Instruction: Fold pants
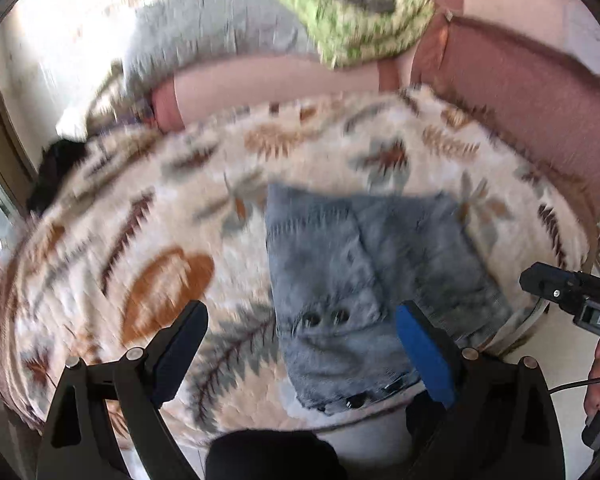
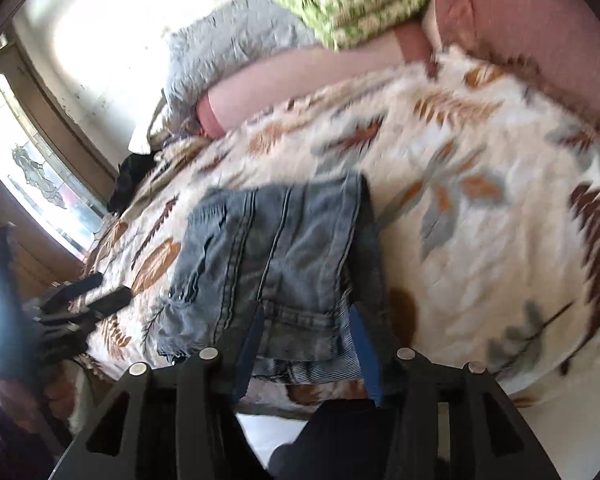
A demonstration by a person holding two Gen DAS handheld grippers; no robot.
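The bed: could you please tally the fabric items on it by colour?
Blue: 1, the jeans
Leaf-patterned cream: 1, the blanket
Grey: 1, a pillow
Green: 1, a cloth
Black: 1, a garment
Total: 5

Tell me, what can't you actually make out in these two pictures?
- Right gripper: whether its pads touch the folded jeans; right view, blurred.
- Black heap at blanket's far edge: unidentifiable, left view, blurred.
- Jeans' underside layers: hidden by top fold.
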